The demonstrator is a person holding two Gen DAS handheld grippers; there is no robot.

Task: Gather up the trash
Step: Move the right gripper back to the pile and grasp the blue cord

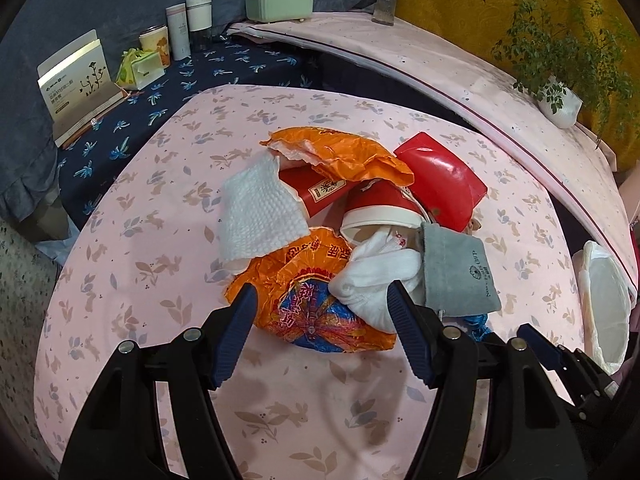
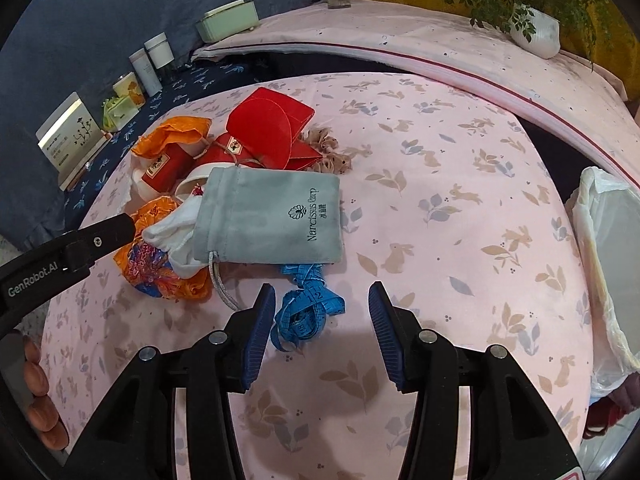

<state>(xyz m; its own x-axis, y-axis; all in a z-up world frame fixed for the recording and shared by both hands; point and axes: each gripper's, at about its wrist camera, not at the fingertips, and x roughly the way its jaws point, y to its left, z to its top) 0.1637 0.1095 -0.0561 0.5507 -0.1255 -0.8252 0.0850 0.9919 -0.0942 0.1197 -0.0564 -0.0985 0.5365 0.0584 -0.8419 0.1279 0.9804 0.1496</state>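
A trash pile lies on the pink rabbit-print table (image 1: 160, 184): an orange printed wrapper (image 1: 304, 304), a white tissue (image 1: 256, 212), red paper cups (image 1: 380, 208), a red box (image 1: 444, 176), a crumpled orange bag (image 1: 344, 152), white cloth (image 1: 376, 276) and a grey pouch (image 2: 272, 216). My left gripper (image 1: 320, 300) is open, its fingers astride the orange wrapper and white cloth. My right gripper (image 2: 320, 304) is open just above a blue tape measure (image 2: 308, 300), in front of the pouch. The left gripper's side (image 2: 80, 248) shows in the right wrist view.
A bin lined with a white bag (image 2: 608, 248) stands at the table's right edge. Beyond the table, a dark blue cloth (image 1: 240, 60) holds bottles (image 1: 188, 20), a box (image 1: 76, 84) and a green case (image 1: 280, 4). A potted plant (image 2: 536, 28) sits on the far ledge.
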